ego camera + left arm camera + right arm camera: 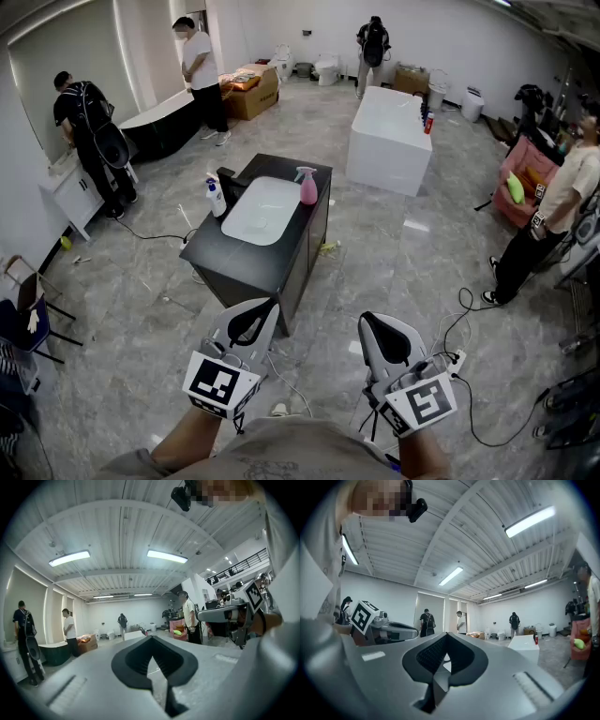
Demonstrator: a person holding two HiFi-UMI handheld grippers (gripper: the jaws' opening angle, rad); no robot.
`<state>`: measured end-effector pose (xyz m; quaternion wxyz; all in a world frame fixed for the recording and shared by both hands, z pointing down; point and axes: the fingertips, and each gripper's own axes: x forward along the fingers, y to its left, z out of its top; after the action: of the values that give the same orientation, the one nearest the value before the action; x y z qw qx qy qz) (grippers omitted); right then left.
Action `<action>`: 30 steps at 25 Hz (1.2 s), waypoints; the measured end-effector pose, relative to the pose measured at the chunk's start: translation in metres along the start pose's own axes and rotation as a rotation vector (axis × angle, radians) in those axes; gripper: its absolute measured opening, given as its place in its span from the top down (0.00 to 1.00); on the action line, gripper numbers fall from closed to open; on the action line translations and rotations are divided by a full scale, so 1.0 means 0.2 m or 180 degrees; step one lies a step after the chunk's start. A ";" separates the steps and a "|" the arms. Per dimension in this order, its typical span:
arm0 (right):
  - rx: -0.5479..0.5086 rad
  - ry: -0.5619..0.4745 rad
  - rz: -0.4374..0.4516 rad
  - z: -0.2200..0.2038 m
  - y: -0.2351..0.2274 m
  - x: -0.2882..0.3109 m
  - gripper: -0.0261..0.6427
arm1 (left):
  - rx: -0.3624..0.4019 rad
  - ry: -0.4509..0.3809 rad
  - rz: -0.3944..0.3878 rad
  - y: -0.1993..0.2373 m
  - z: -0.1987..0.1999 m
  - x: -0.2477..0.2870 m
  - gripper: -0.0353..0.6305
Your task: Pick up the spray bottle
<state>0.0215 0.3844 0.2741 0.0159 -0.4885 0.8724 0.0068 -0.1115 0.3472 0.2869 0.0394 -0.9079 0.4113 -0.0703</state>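
A pink spray bottle (307, 186) with a pale trigger head stands upright on the black cabinet (246, 258), at the right rim of its white basin (262, 210). Both grippers are held low, near my body, well short of the cabinet. The left gripper (255, 321) (151, 667) is shut with nothing in it, jaws meeting at the tip. The right gripper (380, 337) (443, 667) is likewise shut and empty. Both gripper views look across the room above the floor; the bottle does not show in them.
A white bottle with a blue pump (216, 197) stands at the basin's left rim. A white tub block (389, 136) sits behind the cabinet. Cables (459, 323) lie on the floor. Several people stand around the room, one at right (553, 216).
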 end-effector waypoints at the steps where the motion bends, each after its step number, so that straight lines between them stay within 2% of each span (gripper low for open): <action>1: -0.0004 -0.0009 -0.0012 0.00 -0.01 -0.01 0.92 | -0.0008 -0.0010 -0.0008 -0.01 0.00 0.00 0.94; 16: 0.0080 0.0039 -0.0052 -0.03 -0.13 -0.25 0.92 | -0.0024 -0.0044 -0.0073 -0.21 0.01 0.10 0.94; 19: 0.0126 0.0064 -0.0071 -0.06 -0.18 -0.33 0.92 | 0.0003 -0.0027 0.0011 -0.24 0.00 0.11 0.94; 22: 0.0169 0.0103 -0.0063 -0.11 -0.21 -0.40 0.92 | -0.0076 -0.0088 0.0108 -0.25 0.01 0.08 0.95; 25: 0.0244 0.0135 -0.0024 -0.14 -0.22 -0.42 0.92 | -0.0096 -0.0117 0.0346 -0.23 0.03 0.05 0.94; 26: 0.0289 0.0141 -0.0012 -0.15 -0.22 -0.42 0.92 | -0.0102 -0.0111 0.0428 -0.22 0.02 0.05 0.89; 27: 0.0331 0.0143 0.0004 -0.16 -0.22 -0.42 0.92 | -0.0104 -0.0096 0.0474 -0.21 0.00 0.05 0.79; 28: 0.0356 0.0145 0.0022 -0.17 -0.22 -0.42 0.92 | -0.0101 -0.0077 0.0481 -0.22 -0.01 0.05 0.74; 30: 0.0358 0.0154 0.0047 -0.18 -0.22 -0.43 0.92 | -0.0090 -0.0053 0.0432 -0.24 -0.01 0.07 0.72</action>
<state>0.1031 0.4326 0.3126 0.0222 -0.4804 0.8751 -0.0539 -0.0669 0.3676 0.2974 0.0346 -0.8790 0.4726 -0.0541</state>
